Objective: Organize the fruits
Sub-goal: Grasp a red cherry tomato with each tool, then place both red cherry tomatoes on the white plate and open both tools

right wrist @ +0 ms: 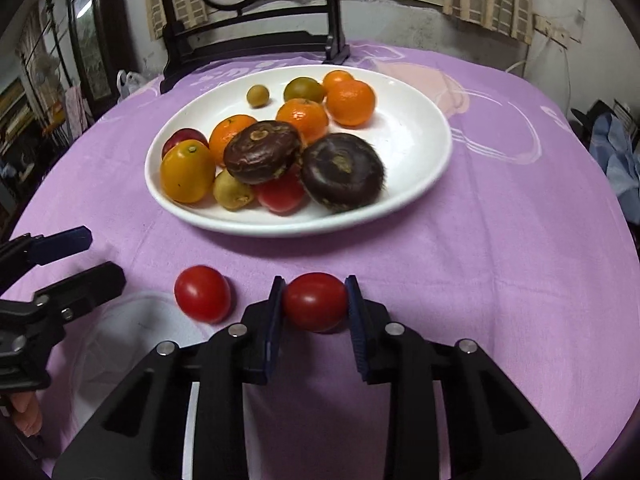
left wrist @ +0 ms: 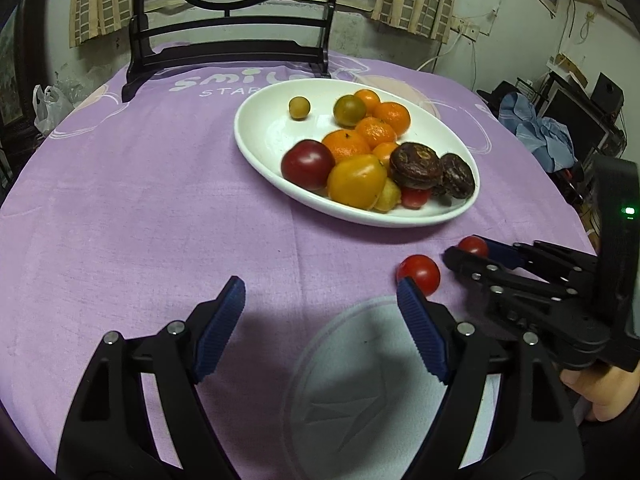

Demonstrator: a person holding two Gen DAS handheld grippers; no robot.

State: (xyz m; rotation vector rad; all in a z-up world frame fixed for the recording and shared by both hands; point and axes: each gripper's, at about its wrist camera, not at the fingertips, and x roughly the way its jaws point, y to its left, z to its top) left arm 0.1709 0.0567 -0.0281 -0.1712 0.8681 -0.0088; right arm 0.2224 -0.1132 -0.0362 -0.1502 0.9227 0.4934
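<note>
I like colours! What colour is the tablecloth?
The tablecloth is purple, seen best in the right wrist view.

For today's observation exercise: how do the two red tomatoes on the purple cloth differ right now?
The gripped tomato sits between the pads of the right gripper; the free tomato lies untouched on the tablecloth. The free tomato lies nearer the open left gripper, just past its right fingertip. Both are red, glossy, similar in size, and outside the white plate.

left gripper: black frame | ribbed blue pads | silver screws
</note>
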